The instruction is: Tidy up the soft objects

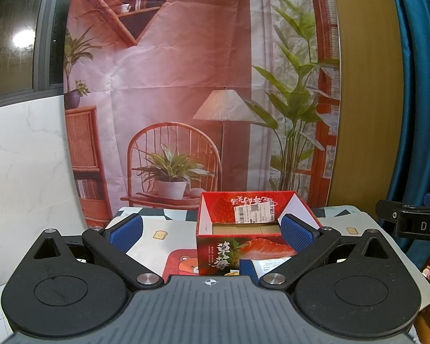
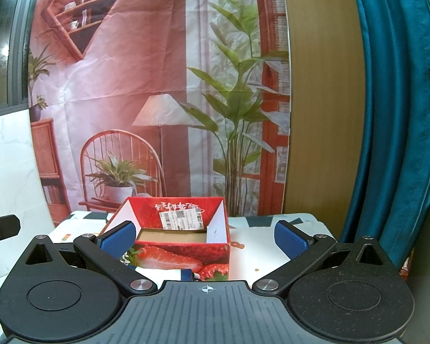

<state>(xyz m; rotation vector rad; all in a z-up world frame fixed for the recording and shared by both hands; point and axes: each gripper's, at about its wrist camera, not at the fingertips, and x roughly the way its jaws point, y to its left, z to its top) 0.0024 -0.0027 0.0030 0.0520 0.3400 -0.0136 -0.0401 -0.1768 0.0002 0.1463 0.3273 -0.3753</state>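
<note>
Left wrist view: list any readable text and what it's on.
"草莓": front face of the red strawberry-print cardboard box.
"DAS", cut off at the frame edge: black body of the other tool.
White shipping label inside the box: barcode, QR code, print too small to read.
White script on the box's inner wall: upside down, illegible.

The gripper bodies are hiding the near table and the foot of the box. The box floor is showing only partly. The label print is reading too small.
</note>
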